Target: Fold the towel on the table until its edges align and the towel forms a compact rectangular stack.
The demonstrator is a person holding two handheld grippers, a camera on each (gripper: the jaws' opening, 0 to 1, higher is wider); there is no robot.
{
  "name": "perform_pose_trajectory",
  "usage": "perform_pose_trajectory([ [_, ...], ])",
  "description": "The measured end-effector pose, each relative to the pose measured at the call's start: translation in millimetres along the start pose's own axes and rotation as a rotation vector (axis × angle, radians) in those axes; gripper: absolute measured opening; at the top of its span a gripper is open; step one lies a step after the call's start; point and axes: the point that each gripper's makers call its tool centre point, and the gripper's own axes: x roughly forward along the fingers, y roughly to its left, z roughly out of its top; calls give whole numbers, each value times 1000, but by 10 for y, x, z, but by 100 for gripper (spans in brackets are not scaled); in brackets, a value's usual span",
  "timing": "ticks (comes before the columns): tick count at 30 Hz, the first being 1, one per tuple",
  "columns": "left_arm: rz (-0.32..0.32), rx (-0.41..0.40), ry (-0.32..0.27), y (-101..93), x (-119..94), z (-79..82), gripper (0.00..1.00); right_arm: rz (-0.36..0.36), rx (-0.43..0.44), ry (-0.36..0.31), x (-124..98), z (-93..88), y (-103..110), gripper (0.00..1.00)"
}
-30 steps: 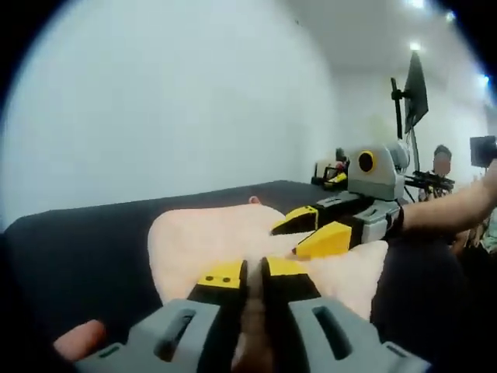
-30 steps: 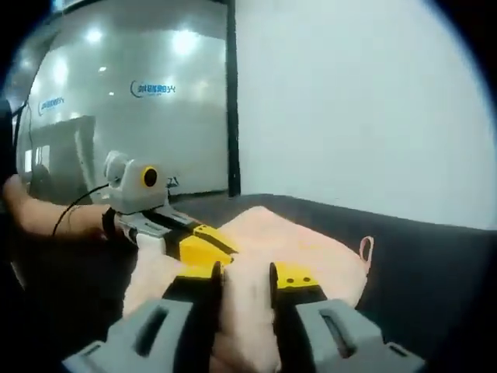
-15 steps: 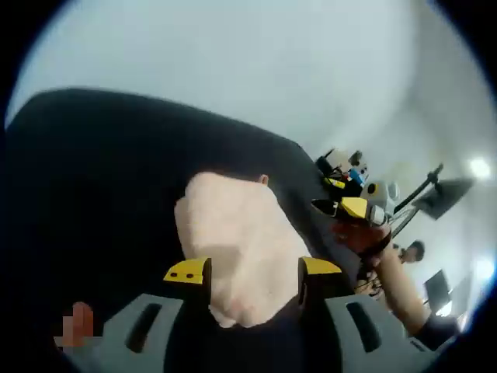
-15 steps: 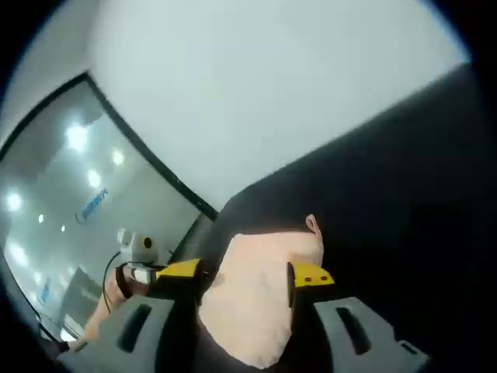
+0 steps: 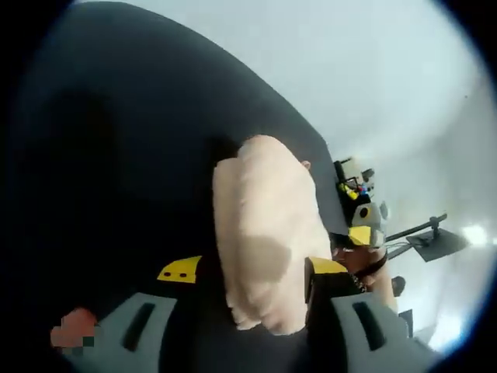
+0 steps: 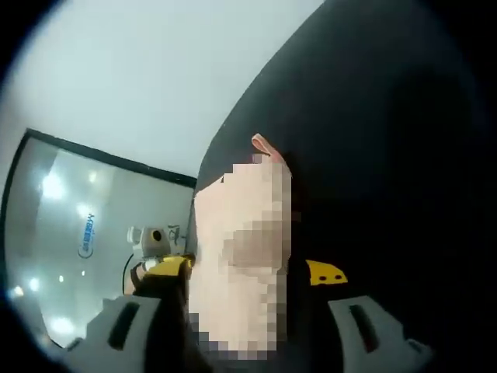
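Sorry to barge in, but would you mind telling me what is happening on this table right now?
A person is folding a pale pink towel on a dark table with a handheld gripper in each hand. The towel lies bunched into a thick folded bundle, with a small loop at its far end. It sits between the open jaws of the left gripper and the right gripper. Neither is clamped on it.

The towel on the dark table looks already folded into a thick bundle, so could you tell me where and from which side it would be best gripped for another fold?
Grip the near short end of the pink towel, where it lies between the open left tongs on the dark table. It is an elongated, layered bundle stretching away from the tongs, so probably come in low from this near end, one jaw under and one over, to catch every layer.
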Motion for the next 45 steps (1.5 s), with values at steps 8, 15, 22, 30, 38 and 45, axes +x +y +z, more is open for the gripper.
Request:
perform_pose_trajectory([
  [8, -60, -24, 15, -75, 252, 5, 29, -25, -2, 22, 147, -124, -51, 27],
  [15, -166, 39, -28, -554, 290, -181, 20, -2, 14, 19, -133, -154, 41, 14],
  [22, -230, 154, 36, -1512, 539, -743, 20, -16, -44, -15, -1107, -296, 57, 15],
  [30, -292, 214, 79, -2203, 831, -1475, 20, -9, -11, -43, -1966, -699, -277, 15],
  [38, -329, 121, 72, -2189, 1145, -2031, 20, -24, -7, -51, -2155, -954, -619, 15],
  [45, -339, 78, 28, -2061, 1184, -2021, 20, -11, 9, -36, -2100, -1045, -726, 16],
])
